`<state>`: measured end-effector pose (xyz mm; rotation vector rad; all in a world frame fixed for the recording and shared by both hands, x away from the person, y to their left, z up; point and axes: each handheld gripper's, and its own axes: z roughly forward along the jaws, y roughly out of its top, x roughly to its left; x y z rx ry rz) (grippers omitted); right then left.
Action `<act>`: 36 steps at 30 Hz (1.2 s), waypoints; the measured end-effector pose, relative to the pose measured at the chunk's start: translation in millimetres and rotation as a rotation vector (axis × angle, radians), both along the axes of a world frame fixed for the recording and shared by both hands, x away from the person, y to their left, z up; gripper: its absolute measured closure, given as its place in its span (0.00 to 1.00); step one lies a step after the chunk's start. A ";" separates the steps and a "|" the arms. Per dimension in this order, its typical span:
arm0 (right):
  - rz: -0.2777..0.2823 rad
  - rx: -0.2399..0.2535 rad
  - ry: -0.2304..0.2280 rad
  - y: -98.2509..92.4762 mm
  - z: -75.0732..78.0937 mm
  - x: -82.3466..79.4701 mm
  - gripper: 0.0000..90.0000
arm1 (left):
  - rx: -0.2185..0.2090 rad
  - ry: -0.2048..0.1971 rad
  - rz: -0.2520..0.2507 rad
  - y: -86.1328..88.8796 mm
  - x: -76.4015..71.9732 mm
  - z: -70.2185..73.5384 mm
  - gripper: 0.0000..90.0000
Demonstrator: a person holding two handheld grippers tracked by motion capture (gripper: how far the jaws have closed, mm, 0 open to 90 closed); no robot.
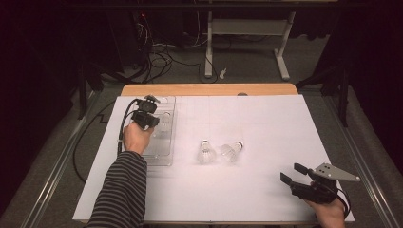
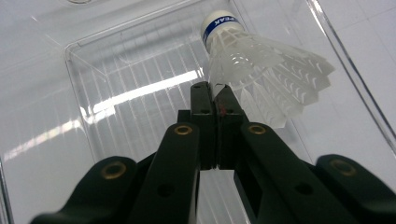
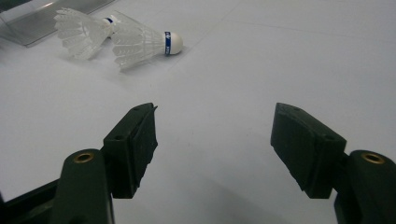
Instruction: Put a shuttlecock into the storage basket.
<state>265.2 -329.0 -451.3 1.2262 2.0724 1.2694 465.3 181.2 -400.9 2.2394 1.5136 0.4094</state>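
Observation:
My left gripper (image 2: 215, 93) is shut on the skirt edge of a white shuttlecock (image 2: 261, 70) with a blue band under its cork. It holds the shuttlecock over a clear plastic tray (image 2: 116, 84). From above, this gripper (image 1: 149, 118) sits over the tray (image 1: 159, 161) at the table's left. Two more white shuttlecocks (image 1: 206, 153) (image 1: 232, 151) lie side by side mid-table, touching or nearly so. My right gripper (image 1: 291, 173) rests near the front right edge, open, with nothing between its fingers. Its own view has the pair (image 3: 81, 32) (image 3: 140, 43) far ahead of the open gripper (image 3: 215, 140).
A white sheet (image 1: 266, 123) covers the wooden table (image 1: 209, 89). A desk frame (image 1: 247, 33) and cables stand on the floor beyond the far edge. Dark cables trail from both grippers.

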 end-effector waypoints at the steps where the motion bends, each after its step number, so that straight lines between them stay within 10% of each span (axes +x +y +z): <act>1: 0.001 -0.002 -0.001 -0.1 0.0 0.0 0.35 | -0.001 0.001 0.000 -0.1 0.1 -0.3 0.99; 36: -0.002 0.002 -0.006 0.0 0.7 -0.5 0.35 | -0.058 -0.051 -0.038 7.2 -21.2 16.4 0.54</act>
